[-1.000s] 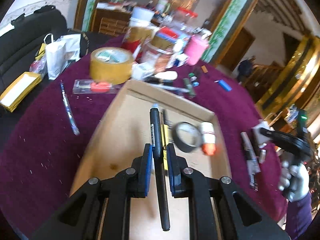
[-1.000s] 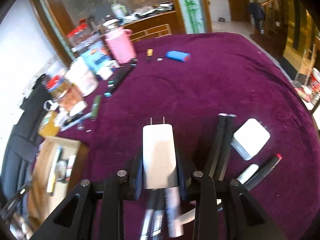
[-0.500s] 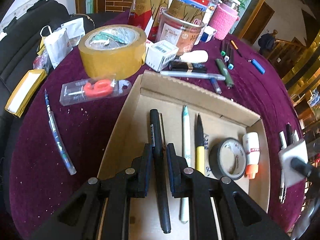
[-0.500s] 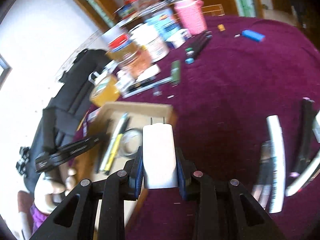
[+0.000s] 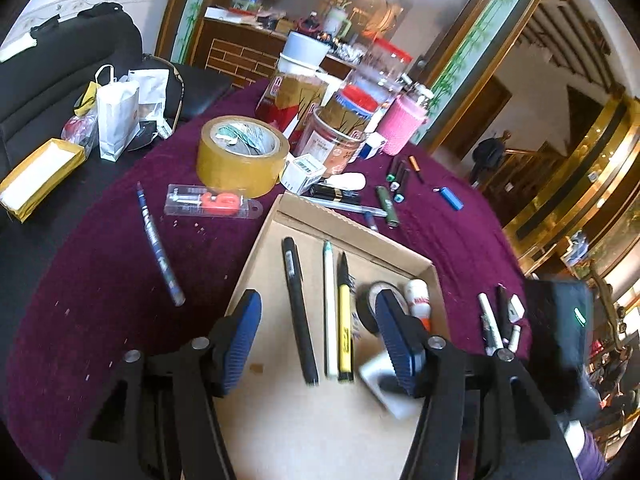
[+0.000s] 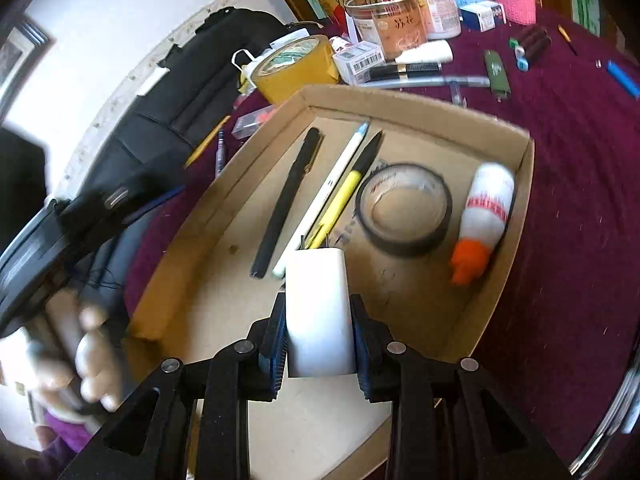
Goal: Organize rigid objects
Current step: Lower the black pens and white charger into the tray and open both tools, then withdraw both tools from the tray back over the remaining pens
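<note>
The right gripper (image 6: 320, 344) held a white rectangular plug-in charger (image 6: 319, 312) pinched between its blue pads, prongs pointing away, its long axis running along the fingers. It hung over the near part of the shallow brown cardboard tray (image 6: 416, 98), above bare floor. Directly beyond the prongs lay the near ends of three pens, all lengthwise, near to far: a black capped pen (image 6: 288, 196) furthest left, a white pen (image 6: 326, 190) beside it, then a yellow-and-black pen (image 6: 344, 196). To the right of these sat a black tape roll (image 6: 404, 210), and a white glue bottle with an orange cap (image 6: 482, 220) lay against the right wall. Judged the free spot to be the bare floor near of the pen ends and tape; a set-down further in would likely land on the pens. The left gripper (image 5: 320, 336) hung over the same tray to the left, jaws opening with nothing pressed between them, the black capped pen (image 5: 298, 308) lying loose on the floor below. Its right finger could crowd the charger (image 5: 384, 384). Outside the tray, a brown packing-tape roll (image 5: 240, 154) and loose markers (image 5: 494, 322) remained on the purple tablecloth (image 5: 100, 264).
</note>
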Tool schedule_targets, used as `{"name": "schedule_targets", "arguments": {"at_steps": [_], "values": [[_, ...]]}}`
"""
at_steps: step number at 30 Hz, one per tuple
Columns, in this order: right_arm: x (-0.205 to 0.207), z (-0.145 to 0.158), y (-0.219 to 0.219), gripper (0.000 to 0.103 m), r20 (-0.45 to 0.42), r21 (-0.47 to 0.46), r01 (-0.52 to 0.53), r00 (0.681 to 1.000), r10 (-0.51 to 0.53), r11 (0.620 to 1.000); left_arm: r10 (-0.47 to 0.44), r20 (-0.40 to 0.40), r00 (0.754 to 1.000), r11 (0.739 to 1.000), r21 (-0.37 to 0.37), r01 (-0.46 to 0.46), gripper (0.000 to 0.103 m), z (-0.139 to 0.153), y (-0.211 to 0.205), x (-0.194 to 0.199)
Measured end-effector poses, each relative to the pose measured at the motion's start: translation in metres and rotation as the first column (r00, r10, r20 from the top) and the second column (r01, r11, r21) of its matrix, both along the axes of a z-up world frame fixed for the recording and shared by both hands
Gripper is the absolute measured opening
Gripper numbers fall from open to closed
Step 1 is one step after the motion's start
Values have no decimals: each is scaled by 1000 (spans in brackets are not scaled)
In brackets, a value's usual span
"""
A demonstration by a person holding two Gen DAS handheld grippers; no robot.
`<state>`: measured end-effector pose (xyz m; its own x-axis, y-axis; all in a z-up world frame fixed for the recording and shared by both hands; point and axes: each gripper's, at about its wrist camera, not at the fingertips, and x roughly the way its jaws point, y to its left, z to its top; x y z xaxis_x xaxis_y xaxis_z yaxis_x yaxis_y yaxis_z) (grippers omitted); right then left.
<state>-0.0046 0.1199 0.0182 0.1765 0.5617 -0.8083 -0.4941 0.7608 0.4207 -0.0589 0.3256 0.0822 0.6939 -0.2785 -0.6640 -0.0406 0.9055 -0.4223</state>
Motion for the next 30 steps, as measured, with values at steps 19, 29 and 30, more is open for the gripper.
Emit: {"name": "schedule_targets", "arguments": {"at_steps": [19, 29, 30], "values": [[20, 6, -16, 37, -48, 61, 122, 992, -119, 991, 71, 22, 997, 991, -118, -68, 66, -15, 31, -59], [4, 35, -27, 43, 222, -101, 212, 957, -186, 972, 79, -5, 997, 990, -119, -79, 66, -24, 31, -74], [3, 35, -30, 43, 234, -115, 222, 953, -191, 968, 79, -4, 997, 989, -123, -78, 66, -24, 30, -75]]}}
